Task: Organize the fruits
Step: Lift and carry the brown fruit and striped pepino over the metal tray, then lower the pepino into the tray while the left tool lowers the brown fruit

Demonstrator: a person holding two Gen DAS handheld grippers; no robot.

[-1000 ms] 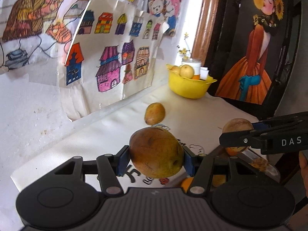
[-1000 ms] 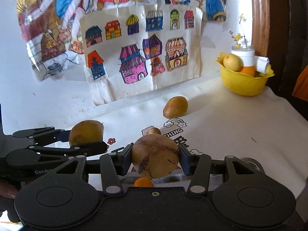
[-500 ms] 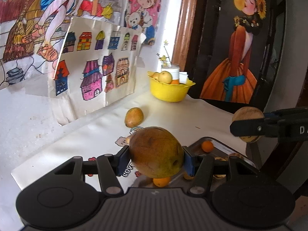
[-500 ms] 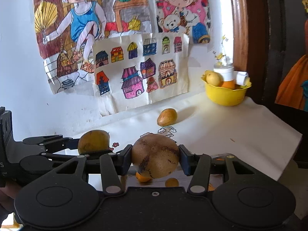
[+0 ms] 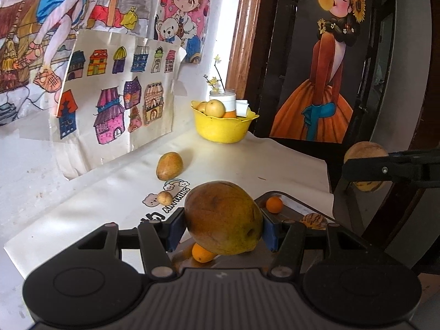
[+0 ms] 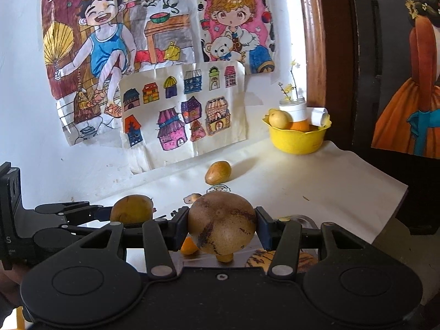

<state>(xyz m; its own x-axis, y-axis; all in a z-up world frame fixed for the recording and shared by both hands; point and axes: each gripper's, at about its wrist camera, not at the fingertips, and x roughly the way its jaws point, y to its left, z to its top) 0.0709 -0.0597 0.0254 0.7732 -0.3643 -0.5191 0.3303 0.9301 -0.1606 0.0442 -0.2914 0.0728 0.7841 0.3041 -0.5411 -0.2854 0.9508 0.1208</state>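
Between your left gripper's (image 5: pixel 222 227) jaws sits a large greenish-brown pear (image 5: pixel 222 217), clamped at mid-opening by the blue pads on both flanks. At two o'clock in that view your right gripper (image 5: pixel 365 169) hangs off the desk edge, its jaws closed narrower on a round brown-streaked fruit (image 6: pixel 222 222). Both fruits ride above a tray (image 5: pixel 297 206) of small oranges (image 5: pixel 274 205) at the near edge.

Ahead at twelve o'clock stands the yellow bowl (image 5: pixel 222 129), already holding fruit and a white jar (image 5: pixel 226 101), so it looks the likely goal, though I cannot be sure. A loose pear (image 5: pixel 169 165) lies on the white desk (image 5: pixel 275 165) at eleven o'clock, a small brown fruit (image 5: pixel 165 198) nearer you.

Carry both loads high enough to clear the loose fruit and the bowl rim. Bring one hand in at a time; the bowl is crowded, so aim for the free side away from the jar. Lower until the fruit rests before easing the jaws apart, lest it roll out.
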